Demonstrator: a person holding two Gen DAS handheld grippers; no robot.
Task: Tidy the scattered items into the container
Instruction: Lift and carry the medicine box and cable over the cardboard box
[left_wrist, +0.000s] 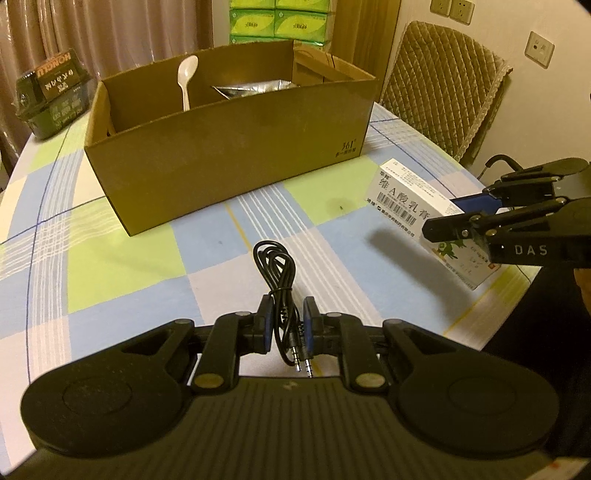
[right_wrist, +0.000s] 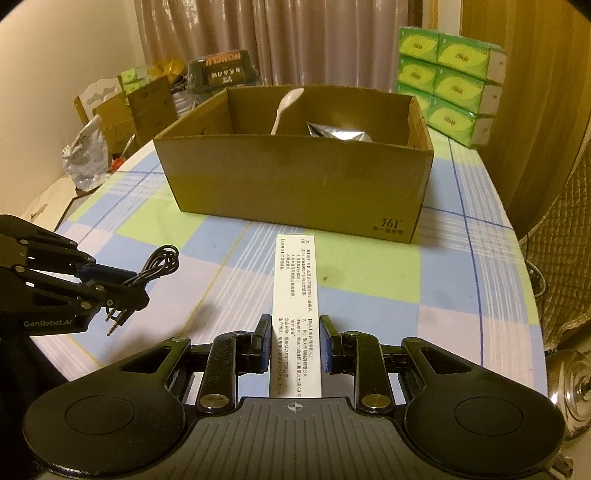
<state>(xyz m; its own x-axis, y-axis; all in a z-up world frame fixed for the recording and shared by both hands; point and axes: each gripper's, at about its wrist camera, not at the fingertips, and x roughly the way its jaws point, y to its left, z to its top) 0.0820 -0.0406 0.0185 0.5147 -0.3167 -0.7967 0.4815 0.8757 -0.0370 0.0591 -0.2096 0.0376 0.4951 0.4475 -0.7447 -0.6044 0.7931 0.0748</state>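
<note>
An open cardboard box stands on the checked tablecloth, with a white plastic spoon and a silver foil pouch inside it. My left gripper is shut on a coiled black audio cable, held above the table in front of the box; its two plugs hang down. My right gripper is shut on a long white medicine carton, also lifted off the cloth. From the right wrist view the box, spoon, pouch, left gripper and cable all show.
A dark green packaged box sits at the table's far left corner. Stacked green tissue packs stand behind the box. A quilted chair is at the right edge. Bags and cartons crowd the floor past the left edge.
</note>
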